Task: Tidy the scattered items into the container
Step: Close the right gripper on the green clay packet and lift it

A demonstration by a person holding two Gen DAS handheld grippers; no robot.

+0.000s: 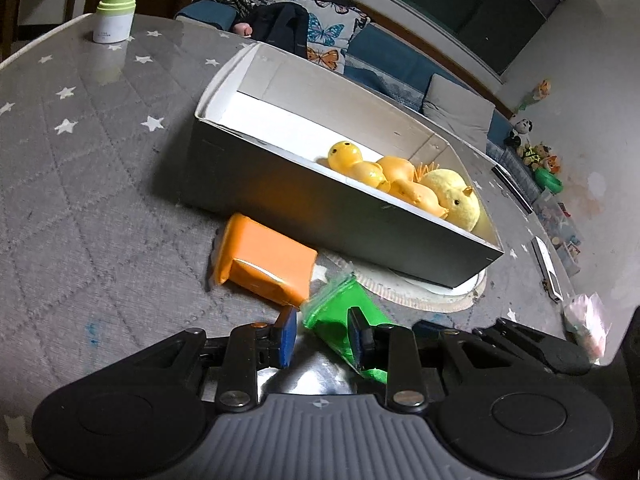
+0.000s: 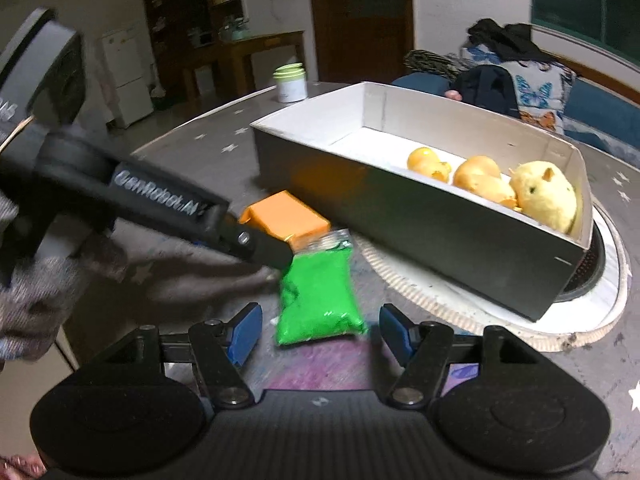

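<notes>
A green packet (image 1: 336,312) (image 2: 320,300) lies flat on the star-patterned cloth, in front of the box. My left gripper (image 1: 322,336) stands over its upper corner with a narrow gap. One blue pad overlaps the packet and the other stays just clear of its edge. One of its fingers (image 2: 264,246) reaches the packet from the left. My right gripper (image 2: 320,334) is open, with a pad on each side of the packet's near end and neither touching. An orange packet (image 1: 268,264) (image 2: 288,216) lies beside it. The grey box (image 1: 340,216) (image 2: 420,232) holds yellow ducks (image 1: 360,164) (image 2: 476,176) and a plush chick (image 1: 456,196) (image 2: 544,196).
A white jar with a green lid (image 1: 114,20) (image 2: 290,82) stands at the table's far edge. The box rests partly on a round white mat (image 1: 420,292) (image 2: 608,292). A pale pink bag (image 1: 588,320) and a flat white device (image 1: 546,268) lie at the right. A person's sleeve (image 2: 40,280) is at the left.
</notes>
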